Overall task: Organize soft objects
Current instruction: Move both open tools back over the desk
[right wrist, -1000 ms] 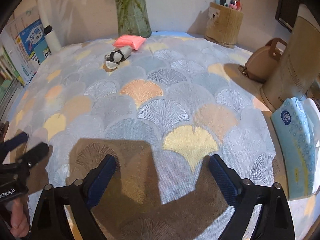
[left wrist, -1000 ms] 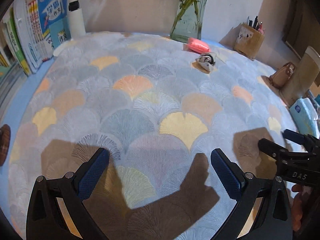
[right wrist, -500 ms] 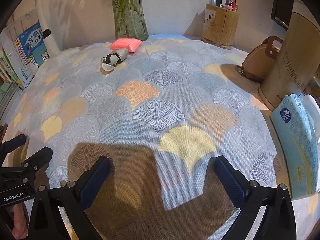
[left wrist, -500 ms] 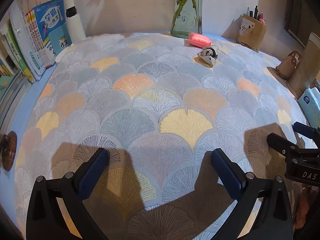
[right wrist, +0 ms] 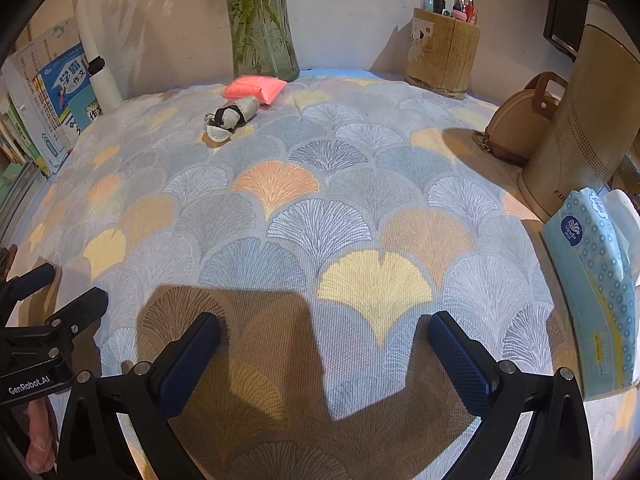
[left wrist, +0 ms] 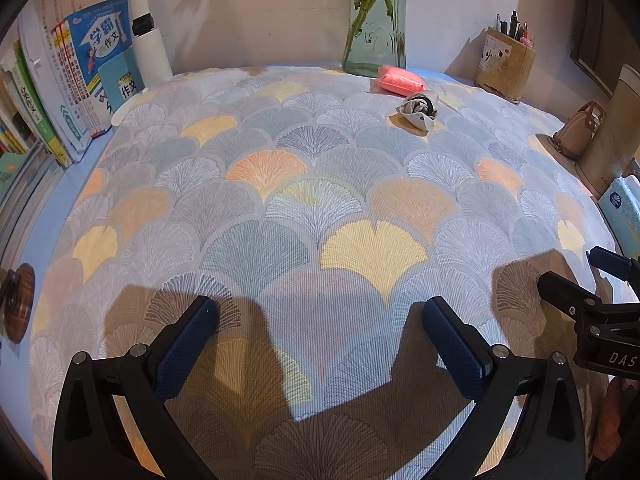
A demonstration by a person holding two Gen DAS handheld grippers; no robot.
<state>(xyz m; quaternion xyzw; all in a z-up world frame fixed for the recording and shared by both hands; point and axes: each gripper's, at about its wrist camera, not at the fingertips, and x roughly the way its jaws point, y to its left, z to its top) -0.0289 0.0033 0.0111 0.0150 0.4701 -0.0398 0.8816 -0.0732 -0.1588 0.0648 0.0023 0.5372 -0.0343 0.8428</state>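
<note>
While both tools hang low over the near part of the tabletop (left wrist: 280,184), each one stands wide apart at its blue pads and holds nothing. The left tool (left wrist: 318,330) and the right tool (right wrist: 324,344) are side by side, and each shows at the edge of the other's view. Their shadows fall on the patterned cloth (right wrist: 304,216) just in front of the pads.

The soft things lie far from both tools, at the back of the tabletop. A pink soft pouch (left wrist: 400,80) rests close in front of the glass vase (left wrist: 376,20). A small grey rolled bundle (left wrist: 418,108) with a dark band lies just beside the pouch, on the near side; whether the two touch is not clear.

At the right side stand a wooden pen holder (right wrist: 442,56), a brown handbag (right wrist: 520,124) and a blue tissue pack (right wrist: 596,296). Books (left wrist: 76,72) lean at the left edge.
</note>
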